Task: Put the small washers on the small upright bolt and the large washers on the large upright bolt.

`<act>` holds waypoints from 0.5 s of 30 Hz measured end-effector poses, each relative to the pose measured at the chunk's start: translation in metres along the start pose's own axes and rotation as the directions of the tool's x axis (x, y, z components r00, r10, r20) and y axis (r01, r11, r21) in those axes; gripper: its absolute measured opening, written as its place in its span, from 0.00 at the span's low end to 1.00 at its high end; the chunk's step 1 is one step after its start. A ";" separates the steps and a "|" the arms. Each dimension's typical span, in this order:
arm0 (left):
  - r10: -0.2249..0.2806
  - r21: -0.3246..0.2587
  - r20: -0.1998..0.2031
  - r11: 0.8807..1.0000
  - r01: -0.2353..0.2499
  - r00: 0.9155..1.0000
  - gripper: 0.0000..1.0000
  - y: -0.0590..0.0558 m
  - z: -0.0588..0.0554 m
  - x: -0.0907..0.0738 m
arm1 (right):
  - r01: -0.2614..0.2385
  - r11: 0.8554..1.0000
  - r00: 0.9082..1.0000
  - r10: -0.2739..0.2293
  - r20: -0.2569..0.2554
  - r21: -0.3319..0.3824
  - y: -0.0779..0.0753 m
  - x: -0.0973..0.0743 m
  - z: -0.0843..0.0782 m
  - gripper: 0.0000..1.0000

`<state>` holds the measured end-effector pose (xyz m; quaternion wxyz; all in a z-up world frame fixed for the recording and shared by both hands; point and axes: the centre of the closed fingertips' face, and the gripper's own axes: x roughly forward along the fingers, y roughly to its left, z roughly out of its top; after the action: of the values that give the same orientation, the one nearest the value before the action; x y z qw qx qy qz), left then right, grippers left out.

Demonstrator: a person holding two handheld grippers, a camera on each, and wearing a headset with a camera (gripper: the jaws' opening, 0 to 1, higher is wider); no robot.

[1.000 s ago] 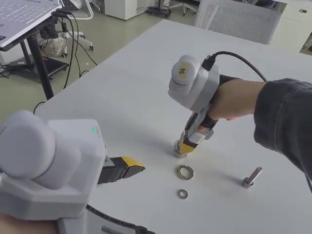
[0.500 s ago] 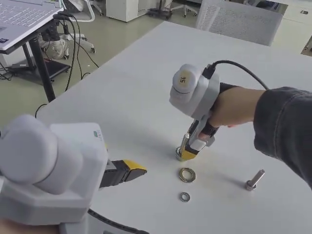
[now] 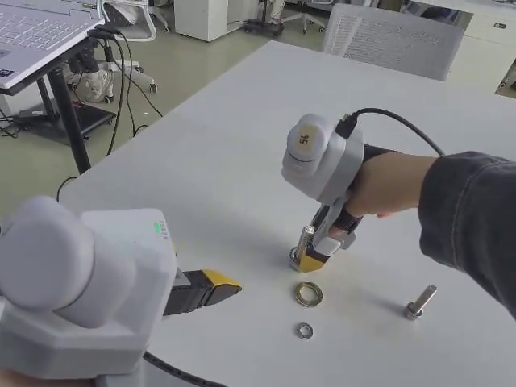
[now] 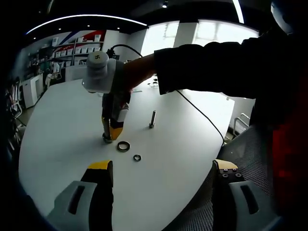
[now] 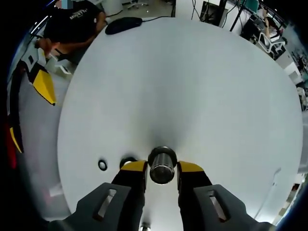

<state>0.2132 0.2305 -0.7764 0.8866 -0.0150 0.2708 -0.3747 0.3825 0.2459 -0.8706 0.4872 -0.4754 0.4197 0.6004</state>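
Steadying the large silver metal bolt (image 5: 162,166) looks like the step in hand. The right hand-held gripper (image 3: 311,258) points straight down at the white tabletop (image 3: 242,145) and is clenched on that bolt, its yellow pads (image 5: 134,166) pressing the shaft from both sides while the bolt stands upright on its head. Neither gripper carries a washer, so I judge the threading has hardly begun. A ring-like shape at the bolt's foot could be its own head or a washer already seated; I cannot tell which. The left hand-held gripper (image 4: 163,167) hovers low at the near side, jaws spread wide with nothing between them. Next, the right one needs to let go without tipping the bolt. A gripper must then pinch the large flat metal ring washer (image 3: 307,294), which lies just beside the bolt, by its edge, lift it and centre its hole over the shaft. Picking a thin ring off a smooth surface will likely call for a careful pinch. Counting: two bolts, the large one and the small silver metal bolt (image 3: 419,301) standing well apart toward the person's right; two loose washers, the large one and a small flat metal ring washer (image 3: 304,330) near it; two grippers.
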 end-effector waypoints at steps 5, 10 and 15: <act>-0.004 0.000 -0.003 1.000 0.004 1.000 0.84 0.000 0.000 0.001 | 0.001 1.000 1.000 -0.001 0.016 0.010 -0.004 -0.002 0.000 0.29; -0.005 0.003 -0.002 1.000 0.005 1.000 0.84 0.000 0.001 0.001 | 0.006 1.000 1.000 -0.006 0.022 0.017 -0.007 -0.006 -0.002 0.32; -0.009 0.005 -0.002 1.000 0.009 1.000 0.84 -0.001 0.002 0.001 | 0.013 1.000 1.000 -0.014 0.021 0.023 -0.007 -0.009 -0.006 0.36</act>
<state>0.2145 0.2288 -0.7755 0.8846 -0.0136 0.2709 -0.3792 0.3913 0.2400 -0.8632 0.5011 -0.4663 0.4183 0.5971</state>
